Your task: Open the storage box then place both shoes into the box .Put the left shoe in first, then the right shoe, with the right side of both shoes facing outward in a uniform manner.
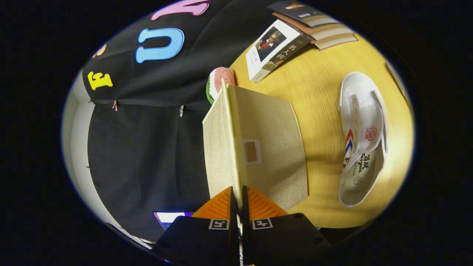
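My tongs (236, 201) are clenched on the edge of the storage box's lid (236, 144), a stiff, woven-fabric flap. I judge I'm opening the box; next, swing it fully back. A white canvas shoe (362, 136) lies beside it on the wood-grain counter (317, 81).

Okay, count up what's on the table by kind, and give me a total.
Shoes: 1, white
Box lids: 1, beige, pinched edge-on by the hand-held gripper
Books: 3, one loose, a stack of two
Watermelon slices: 1
Total: 6
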`<move>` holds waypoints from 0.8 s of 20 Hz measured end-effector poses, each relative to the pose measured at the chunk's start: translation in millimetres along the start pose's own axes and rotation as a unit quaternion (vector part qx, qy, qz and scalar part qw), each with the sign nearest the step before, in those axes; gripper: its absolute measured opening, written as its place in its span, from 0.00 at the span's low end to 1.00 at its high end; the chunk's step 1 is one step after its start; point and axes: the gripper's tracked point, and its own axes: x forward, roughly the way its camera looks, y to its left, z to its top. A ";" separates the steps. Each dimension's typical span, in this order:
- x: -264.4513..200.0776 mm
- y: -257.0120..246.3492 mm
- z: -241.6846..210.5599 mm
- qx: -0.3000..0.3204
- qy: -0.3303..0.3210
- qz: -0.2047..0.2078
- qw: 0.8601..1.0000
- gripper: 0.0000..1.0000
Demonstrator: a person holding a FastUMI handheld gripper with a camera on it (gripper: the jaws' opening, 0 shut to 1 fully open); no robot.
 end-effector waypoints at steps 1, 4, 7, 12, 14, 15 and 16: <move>-2.0 11.5 2.1 0.002 -0.009 0.008 1.000 0.06; -5.9 41.7 6.7 -0.012 -0.029 0.019 0.999 0.05; -4.6 76.4 6.1 -0.024 -0.040 0.037 0.998 0.05; 9.5 140.1 -2.1 -0.040 -0.047 0.070 0.996 0.05; 22.3 169.2 -9.9 -0.050 -0.045 0.086 0.994 0.06; 30.2 183.0 -14.7 -0.060 -0.042 0.094 0.993 0.06; 39.7 195.4 -18.7 -0.070 -0.040 0.097 0.992 0.07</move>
